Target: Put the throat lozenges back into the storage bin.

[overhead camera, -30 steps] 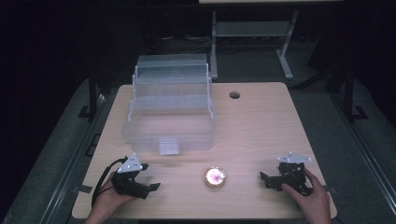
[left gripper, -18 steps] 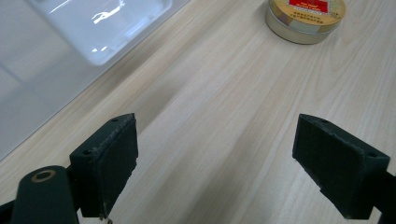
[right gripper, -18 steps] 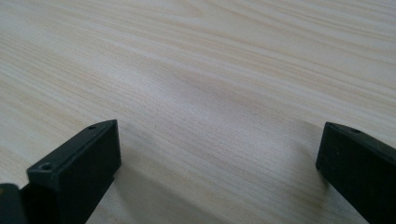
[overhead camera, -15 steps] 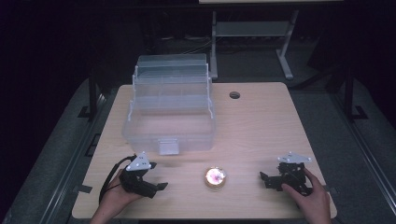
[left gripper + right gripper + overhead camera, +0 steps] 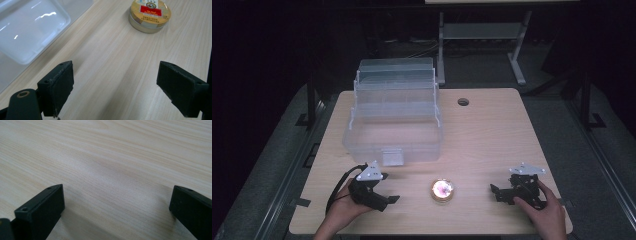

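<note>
**Round tin lies ahead of the open left claw**

The small round tin [image 5: 442, 190] sits flat on the table [image 5: 492, 135], between the 2 claws and near the front edge. It has a gold rim and a red label on its lid, clearest in the left gripper view [image 5: 149, 15]. Being round, it has no long axis to line up with; any approach across its width would do.

From the left claw [image 5: 388, 200] the tin lies forward and slightly to the right of the line between the jaws, with bare wood between them. The jaws stand wide apart and hold nothing. In the high view this claw points toward the tin and looks the nearer of the 2, so I judge it the one to make the pick: a short push forward, swung a little right, would bring the tin between the jaws.

The right claw [image 5: 499, 192] rests low over the table on the tin's other side, somewhat farther off. Its jaws are also spread wide and empty, with plain wood grain beyond them in the right gripper view [image 5: 117, 202].

Beyond the left claw, off to its left, stands the clear plastic box [image 5: 393, 132], lid raised, its rounded corner showing in the left gripper view [image 5: 30, 30]. It is well apart from the tin.
</note>
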Demonstrator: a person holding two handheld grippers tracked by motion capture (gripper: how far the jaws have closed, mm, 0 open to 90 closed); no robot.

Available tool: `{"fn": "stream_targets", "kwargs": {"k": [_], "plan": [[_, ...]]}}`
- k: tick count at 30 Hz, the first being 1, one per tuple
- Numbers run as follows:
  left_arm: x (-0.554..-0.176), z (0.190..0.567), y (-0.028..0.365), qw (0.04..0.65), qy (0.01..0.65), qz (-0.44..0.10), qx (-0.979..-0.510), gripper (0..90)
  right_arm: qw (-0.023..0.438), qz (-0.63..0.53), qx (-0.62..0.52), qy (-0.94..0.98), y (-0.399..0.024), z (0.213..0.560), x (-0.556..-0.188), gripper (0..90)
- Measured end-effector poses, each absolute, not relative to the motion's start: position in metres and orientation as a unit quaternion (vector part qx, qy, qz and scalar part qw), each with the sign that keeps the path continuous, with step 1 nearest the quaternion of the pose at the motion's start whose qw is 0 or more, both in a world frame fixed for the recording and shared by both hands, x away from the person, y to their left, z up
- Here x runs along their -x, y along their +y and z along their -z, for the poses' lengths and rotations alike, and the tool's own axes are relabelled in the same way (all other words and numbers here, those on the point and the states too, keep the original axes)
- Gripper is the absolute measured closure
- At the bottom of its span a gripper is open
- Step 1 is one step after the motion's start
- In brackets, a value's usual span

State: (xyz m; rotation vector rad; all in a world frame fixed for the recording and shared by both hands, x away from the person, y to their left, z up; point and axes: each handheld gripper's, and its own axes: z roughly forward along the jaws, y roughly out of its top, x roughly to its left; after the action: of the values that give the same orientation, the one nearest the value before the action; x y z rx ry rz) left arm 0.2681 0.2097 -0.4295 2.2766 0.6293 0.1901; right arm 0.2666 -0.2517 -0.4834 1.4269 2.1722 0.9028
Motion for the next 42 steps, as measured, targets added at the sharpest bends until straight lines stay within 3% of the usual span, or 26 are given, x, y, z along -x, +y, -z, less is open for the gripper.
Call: {"fn": "stream_targets", "kwargs": {"k": [42], "plan": [[-0.286,0.416,0.156,0.376,0.2,-0.043,-0.904,13.4,0.194,-0.322,-0.509,0.775,-0.252,0.483,-0.267,0.0]]}}
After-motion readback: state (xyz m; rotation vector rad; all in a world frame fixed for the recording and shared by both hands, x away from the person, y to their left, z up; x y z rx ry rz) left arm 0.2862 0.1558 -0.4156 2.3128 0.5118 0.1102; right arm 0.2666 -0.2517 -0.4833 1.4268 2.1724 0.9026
